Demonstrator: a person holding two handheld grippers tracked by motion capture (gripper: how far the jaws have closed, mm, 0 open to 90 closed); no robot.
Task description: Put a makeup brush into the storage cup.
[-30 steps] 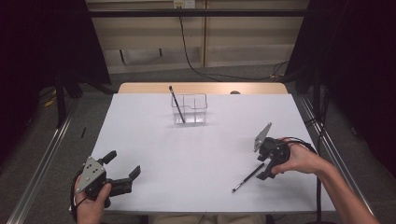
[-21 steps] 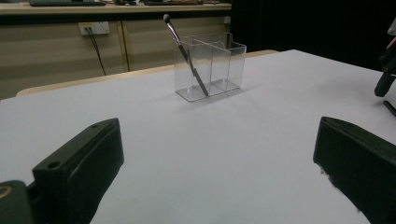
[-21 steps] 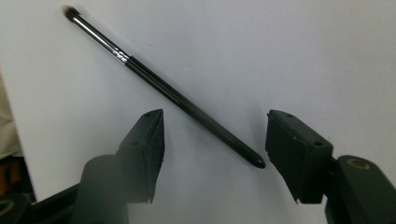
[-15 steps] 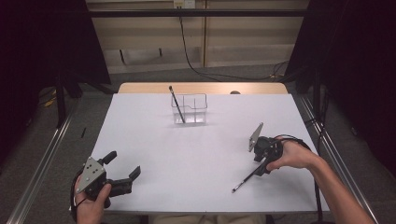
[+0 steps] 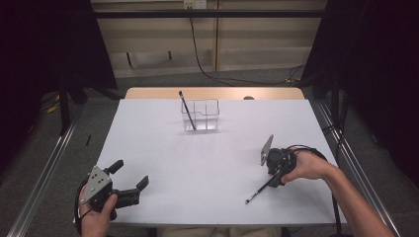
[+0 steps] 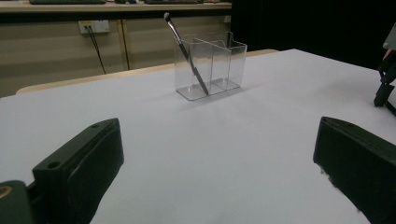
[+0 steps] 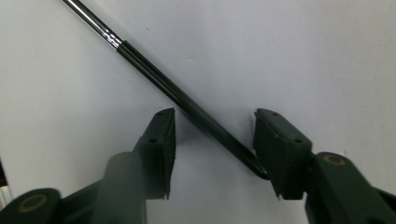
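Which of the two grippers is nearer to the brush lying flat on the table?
Right. The right gripper straddles the lying brush, its jaws just closing around the handle. The left gripper waits far across the table.

The left gripper (image 5: 129, 180) rests near the table's near left corner, black jaws spread wide, gripped by the left hand (image 5: 96, 217). The right gripper (image 7: 212, 140) points down near the right edge, jaws just closing, pads not yet pressing.

Even overhead light on white table (image 5: 207, 163); dark surroundings; soft shadows; near jaws blurred in gripper views.
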